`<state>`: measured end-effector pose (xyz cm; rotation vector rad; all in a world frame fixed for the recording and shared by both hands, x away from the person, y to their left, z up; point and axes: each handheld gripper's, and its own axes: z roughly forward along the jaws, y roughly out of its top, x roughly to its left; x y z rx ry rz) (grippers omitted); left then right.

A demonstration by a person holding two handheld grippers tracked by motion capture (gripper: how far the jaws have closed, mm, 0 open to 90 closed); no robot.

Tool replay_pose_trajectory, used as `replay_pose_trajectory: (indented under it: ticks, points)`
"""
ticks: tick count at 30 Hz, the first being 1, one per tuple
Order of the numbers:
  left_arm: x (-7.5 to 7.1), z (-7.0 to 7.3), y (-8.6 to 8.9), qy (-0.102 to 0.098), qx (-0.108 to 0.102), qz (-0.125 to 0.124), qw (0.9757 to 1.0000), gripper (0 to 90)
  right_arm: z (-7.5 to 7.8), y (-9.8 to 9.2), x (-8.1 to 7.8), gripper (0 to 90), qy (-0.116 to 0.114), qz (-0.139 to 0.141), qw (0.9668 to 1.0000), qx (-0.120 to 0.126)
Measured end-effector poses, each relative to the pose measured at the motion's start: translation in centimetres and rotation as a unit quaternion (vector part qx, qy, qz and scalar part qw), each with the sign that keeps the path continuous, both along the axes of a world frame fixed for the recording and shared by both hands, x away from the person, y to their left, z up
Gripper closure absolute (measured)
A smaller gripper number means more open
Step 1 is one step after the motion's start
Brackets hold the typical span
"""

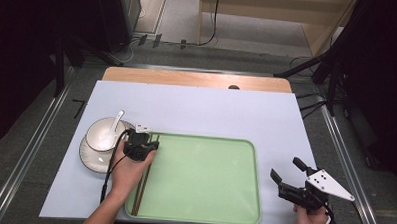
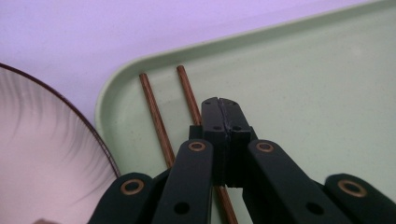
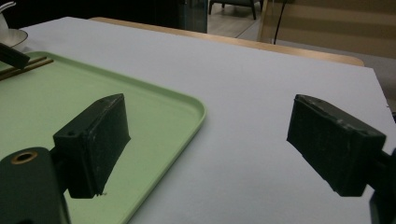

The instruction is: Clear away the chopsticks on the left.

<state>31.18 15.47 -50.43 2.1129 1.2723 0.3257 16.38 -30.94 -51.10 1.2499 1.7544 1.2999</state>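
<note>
On the white table, a green tray (image 1: 209,182) holds chopsticks (image 2: 156,119); left gripper (image 2: 219,105) closed empty, right gripper (image 1: 289,171) wide, empty.

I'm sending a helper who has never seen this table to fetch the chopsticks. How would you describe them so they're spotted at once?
Start at the green tray on the white table. Along the tray's left edge, beside the plate and bowl, lie the chopsticks. They are two thin brown sticks side by side, the only slender wooden things there.
</note>
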Motion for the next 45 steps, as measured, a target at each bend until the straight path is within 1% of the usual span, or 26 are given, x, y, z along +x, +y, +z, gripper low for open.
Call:
replay_pose_trajectory:
  ticks: [3,5,6,11,12,14,17,21,23,24,28,33,38,41,45]
  points:
    - [-1.4,0.5,0.6,-0.015,0.006,-0.015,0.9998,88.8,0.0,0.0,0.0,12.8,0.001,0.0,1.0,-0.001]
    - [-2.4,0.6,0.9,-0.021,0.018,-0.024,0.9993,90.0,0.0,0.0,-0.1,12.8,0.0,-0.001,1.0,0.0]
    - [-3.2,0.6,1.2,-0.024,0.024,-0.031,0.9989,90.0,0.0,0.0,-0.1,12.8,0.0,-0.001,1.0,0.001]
    - [-6.2,-0.2,2.4,-0.024,0.036,-0.047,0.998,90.0,0.1,0.0,-0.2,12.8,-0.001,-0.003,1.0,0.001]
    - [-6.6,-0.3,2.5,-0.024,0.036,-0.049,0.9979,90.0,0.1,0.0,-0.1,12.8,-0.001,-0.003,1.0,0.001]
    - [-7.5,-0.3,2.8,-0.021,0.027,-0.055,0.9979,90.0,0.1,0.1,-0.1,12.8,0.0,-0.005,1.0,0.001]
    - [-8.5,-0.2,3.0,-0.024,0.026,-0.063,0.9974,90.0,0.1,0.3,-0.1,12.8,-0.002,-0.002,1.0,-0.001]
    - [-9.2,-0.3,3.4,-0.02,0.021,-0.064,0.9976,90.0,0.1,0.4,-0.1,12.8,-0.002,-0.002,1.0,-0.003]
    - [-9.5,-0.5,3.6,-0.017,0.024,-0.064,0.9975,90.0,0.1,0.4,-0.1,12.8,-0.001,-0.003,1.0,-0.002]
    - [-9.7,-0.6,3.7,-0.017,0.022,-0.068,0.9973,90.0,0.1,0.4,-0.1,12.8,-0.001,-0.003,1.0,-0.002]
    - [-10.0,-0.6,3.8,-0.018,0.017,-0.067,0.9974,90.0,0.1,0.4,-0.1,12.8,0.0,-0.003,1.0,-0.002]
    - [-10.2,-1.0,3.5,-0.011,0.016,-0.076,0.9969,90.0,0.1,0.4,-0.1,12.8,0.001,-0.002,1.0,-0.004]
    - [-10.2,-1.1,3.5,-0.008,0.008,-0.075,0.9971,90.0,0.0,0.4,-0.1,12.8,0.002,-0.003,1.0,-0.004]
    - [-10.1,-1.1,3.7,-0.01,0.006,-0.076,0.997,89.3,0.0,0.4,-0.1,12.8,0.002,-0.005,1.0,-0.004]
    - [-10.1,-0.8,4.1,-0.015,-0.006,-0.082,0.9965,87.4,0.0,0.4,-0.1,12.8,0.002,-0.005,1.0,-0.004]
